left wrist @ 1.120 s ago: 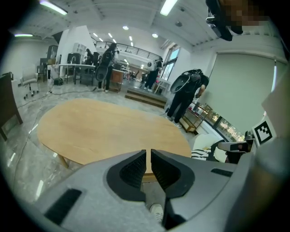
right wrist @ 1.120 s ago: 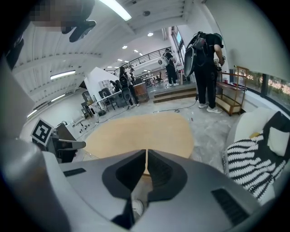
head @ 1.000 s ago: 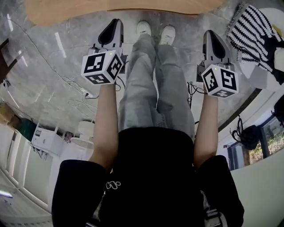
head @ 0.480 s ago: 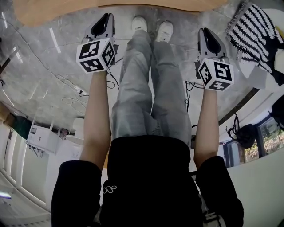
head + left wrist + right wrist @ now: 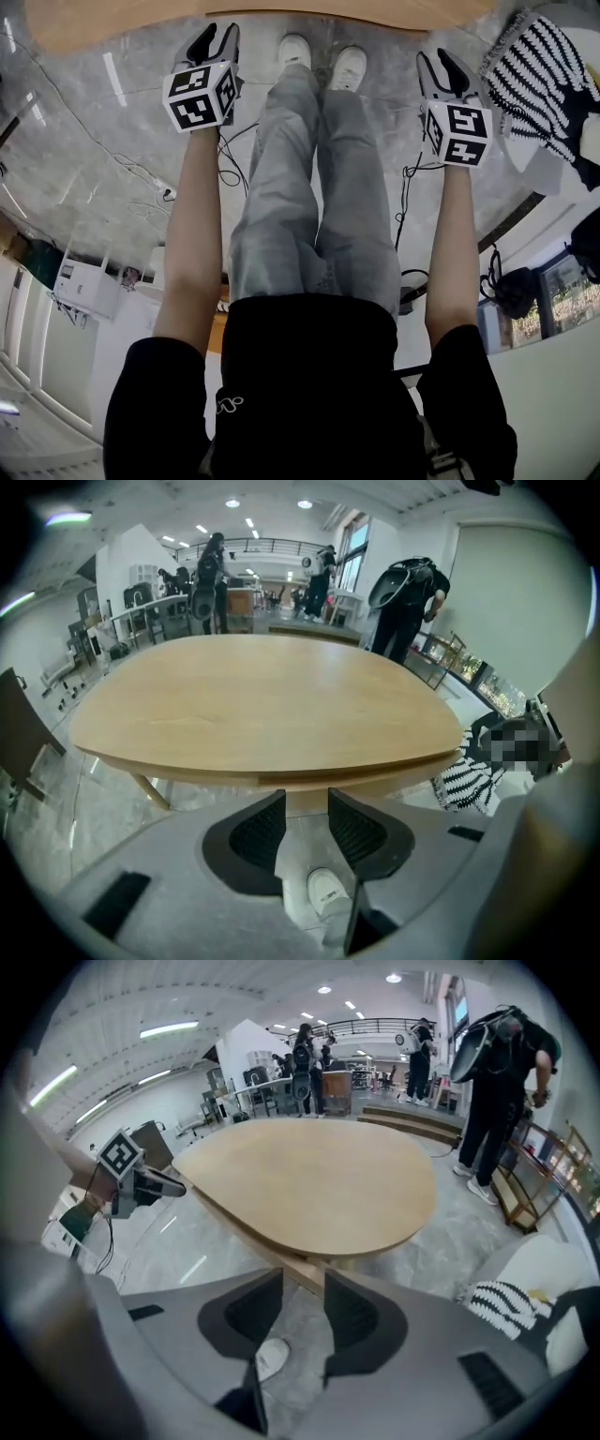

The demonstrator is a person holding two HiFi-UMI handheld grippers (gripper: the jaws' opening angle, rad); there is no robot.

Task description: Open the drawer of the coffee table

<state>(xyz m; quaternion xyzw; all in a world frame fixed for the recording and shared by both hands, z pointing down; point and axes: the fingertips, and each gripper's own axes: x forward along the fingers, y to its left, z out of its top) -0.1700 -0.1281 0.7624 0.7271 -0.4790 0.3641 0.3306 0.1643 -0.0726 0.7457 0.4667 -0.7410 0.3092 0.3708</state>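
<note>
The coffee table (image 5: 122,28) runs along the top edge of the head view with a light wood top. In both gripper views it fills the middle, just past the jaws. The left gripper (image 5: 216,34) at upper left and the right gripper (image 5: 438,62) at upper right both point toward its near rim. Their jaws have just been opening and are now parted and empty (only floor and a sneaker show through the gaps). White sneakers (image 5: 323,58) stand between the two grippers, and a striped cloth (image 5: 534,66) lies at upper right.
</note>
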